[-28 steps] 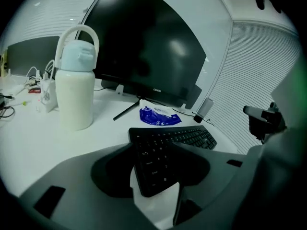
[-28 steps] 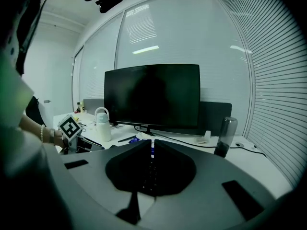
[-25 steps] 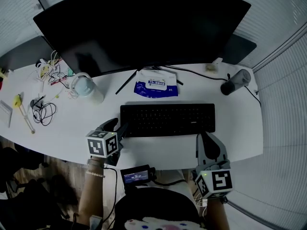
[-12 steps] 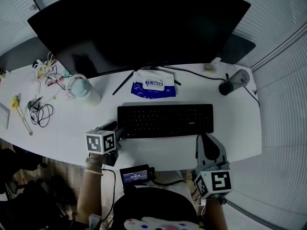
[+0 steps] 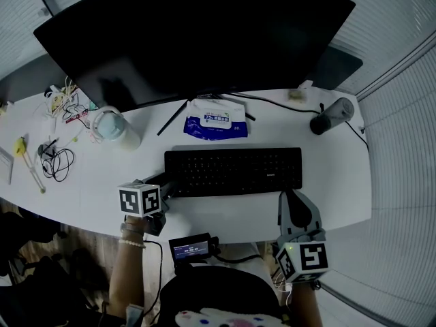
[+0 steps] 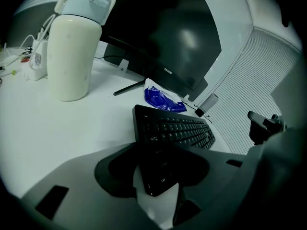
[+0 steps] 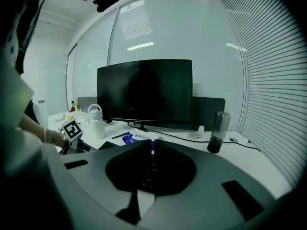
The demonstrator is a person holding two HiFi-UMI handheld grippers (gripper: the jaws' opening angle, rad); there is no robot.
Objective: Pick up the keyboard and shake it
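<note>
1. Your left hand-held gripper sits at the left end of the keyboard, with its marker cube toward you over the near edge of the worktop.
2. Its jaws stand wide and have just been closing. The keyboard's near left corner lies between them, and a strip of white worktop shows beside that corner inside the gap, so no firm pinch is visible.
3. The keyboard is black and lies flat on the worktop, running left to right in front of you, just nearer than the monitor.
4. Your right hand-held gripper has its jaws pressed together with nothing between them. It hangs at the worktop's near edge, just below the keyboard's right end and apart from it.
5. In the right gripper view the closed jaws point over the worktop toward the monitor, with your left hand and its marker cube at the far left.
6. A blue and white wipes pack lies between the keyboard and the monitor's stand.
7. A white bottle with a handle stands left of the keyboard, well apart from it, with a tangle of cables further left.
8. A dark tumbler stands beyond the keyboard's right end, near a black cord.
</note>
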